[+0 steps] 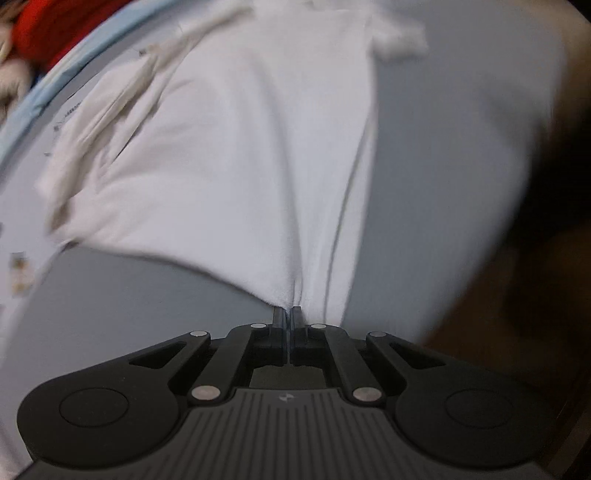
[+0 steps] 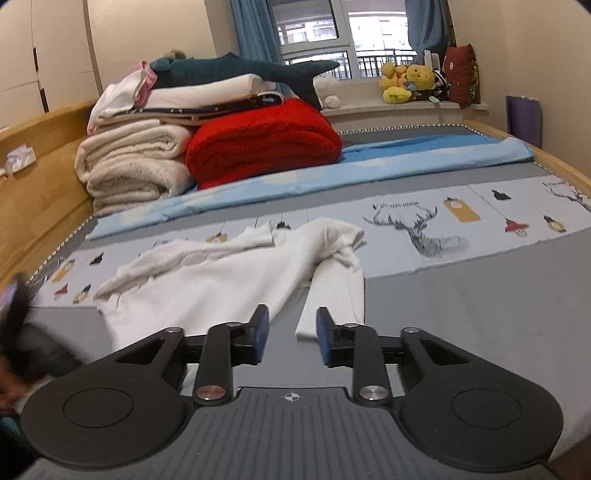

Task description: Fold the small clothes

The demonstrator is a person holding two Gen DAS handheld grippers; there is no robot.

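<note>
While the left gripper [image 1: 287,314] pinches the near hem of the white shirt [image 1: 229,147], its jaws pressed together on the cloth, the garment fans away toward twelve o'clock across the grey bed cover [image 1: 443,147]. The right gripper [image 2: 291,332] hovers with jaws apart, the shirt's sleeve cuff [image 2: 332,306] just beyond at twelve. At eleven o'clock sits a red blanket [image 2: 266,140].

Wooden bed frame [image 2: 44,184], cream walls [image 2: 546,55], window [image 2: 332,33] with blue curtains [image 2: 255,29].
</note>
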